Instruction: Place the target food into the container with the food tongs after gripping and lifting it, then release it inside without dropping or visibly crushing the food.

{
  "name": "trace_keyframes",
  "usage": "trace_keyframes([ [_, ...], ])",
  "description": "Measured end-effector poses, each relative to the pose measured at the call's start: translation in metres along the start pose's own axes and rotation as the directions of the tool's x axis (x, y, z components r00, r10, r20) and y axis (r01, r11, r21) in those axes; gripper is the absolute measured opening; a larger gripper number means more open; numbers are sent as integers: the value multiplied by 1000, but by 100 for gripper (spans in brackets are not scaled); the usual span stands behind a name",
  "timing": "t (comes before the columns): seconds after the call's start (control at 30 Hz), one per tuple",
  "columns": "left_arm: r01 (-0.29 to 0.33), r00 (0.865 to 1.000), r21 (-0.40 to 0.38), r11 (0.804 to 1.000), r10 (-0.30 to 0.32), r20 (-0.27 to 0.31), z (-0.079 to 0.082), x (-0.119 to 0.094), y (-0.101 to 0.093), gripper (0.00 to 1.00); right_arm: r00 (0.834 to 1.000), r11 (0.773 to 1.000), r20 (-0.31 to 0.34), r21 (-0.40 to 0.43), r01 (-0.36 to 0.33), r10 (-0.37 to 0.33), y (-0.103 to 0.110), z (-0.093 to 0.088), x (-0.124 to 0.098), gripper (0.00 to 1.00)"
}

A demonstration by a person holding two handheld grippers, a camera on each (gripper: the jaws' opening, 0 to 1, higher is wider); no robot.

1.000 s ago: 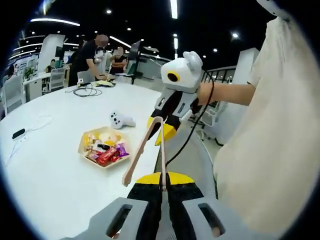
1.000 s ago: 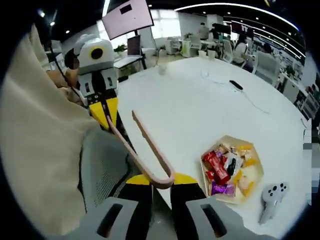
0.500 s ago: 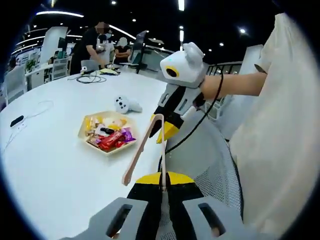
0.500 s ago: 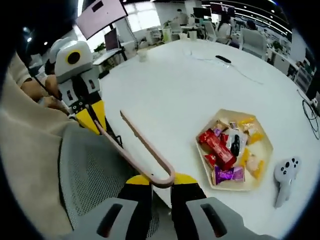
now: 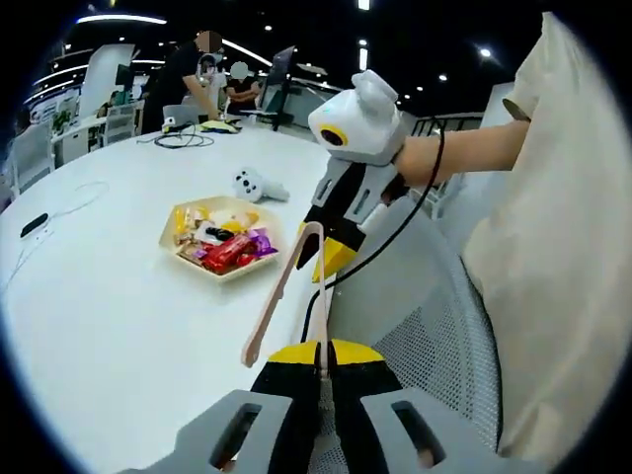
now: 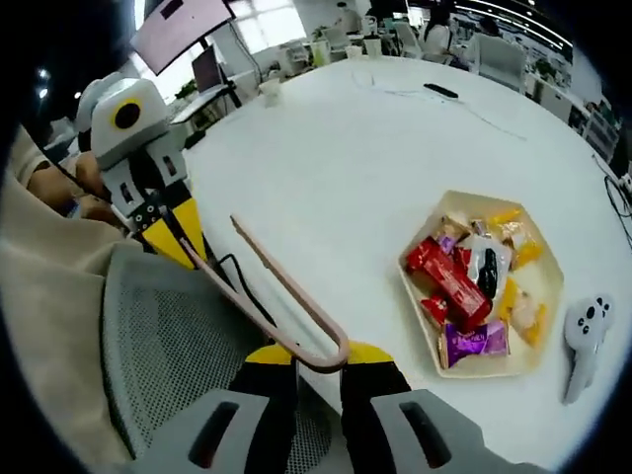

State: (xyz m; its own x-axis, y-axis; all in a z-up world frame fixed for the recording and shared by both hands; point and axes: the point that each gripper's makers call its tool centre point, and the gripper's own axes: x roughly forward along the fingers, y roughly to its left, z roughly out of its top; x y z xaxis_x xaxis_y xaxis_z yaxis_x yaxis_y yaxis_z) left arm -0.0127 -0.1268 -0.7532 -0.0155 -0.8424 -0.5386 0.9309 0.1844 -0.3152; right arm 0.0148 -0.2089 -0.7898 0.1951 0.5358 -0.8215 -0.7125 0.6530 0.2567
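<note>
Pink food tongs (image 5: 286, 286) are held between my two grippers above the table's edge. My left gripper (image 5: 321, 361) is shut on the tip of one tong arm; the other arm hangs free, down and to the left. My right gripper (image 6: 318, 355) is shut on the tongs' (image 6: 281, 296) bend. The right gripper (image 5: 331, 252) comes in from the right, the left gripper (image 6: 173, 235) from the left. A beige hexagonal tray (image 5: 195, 263) (image 6: 420, 314) on the white table holds several wrapped snacks, among them a red one (image 6: 454, 281) and a purple one (image 6: 472, 343). Both grippers are well short of the tray.
A white hand controller (image 5: 257, 185) (image 6: 585, 336) lies just beyond the tray. A grey mesh chair back (image 5: 434, 336) (image 6: 168, 346) stands under the grippers at the table's edge. A black phone (image 5: 33, 225) and cables lie farther off. People stand at the table's far end.
Both views have shifted a little, so the tray sits higher and nearer in them. The hold on the tongs is the same, and the tray's contents have not moved.
</note>
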Motion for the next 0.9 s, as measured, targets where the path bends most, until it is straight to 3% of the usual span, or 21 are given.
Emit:
trace_keyframes([
  [0.53,-25,998,28,999,26,-56,-15,4,13,0,1000,1000,-8,15,5,-5,2,1,11,15],
  [0.73,-8,995,43,999,12,-98,-20,13,12,0,999,1000,-30,6,21,-21,-2,-1,13,15],
  [0.9,-9,995,28,1000,12,-96,-22,17,17,0,999,1000,-34,17,15,-14,-5,-2,13,15],
])
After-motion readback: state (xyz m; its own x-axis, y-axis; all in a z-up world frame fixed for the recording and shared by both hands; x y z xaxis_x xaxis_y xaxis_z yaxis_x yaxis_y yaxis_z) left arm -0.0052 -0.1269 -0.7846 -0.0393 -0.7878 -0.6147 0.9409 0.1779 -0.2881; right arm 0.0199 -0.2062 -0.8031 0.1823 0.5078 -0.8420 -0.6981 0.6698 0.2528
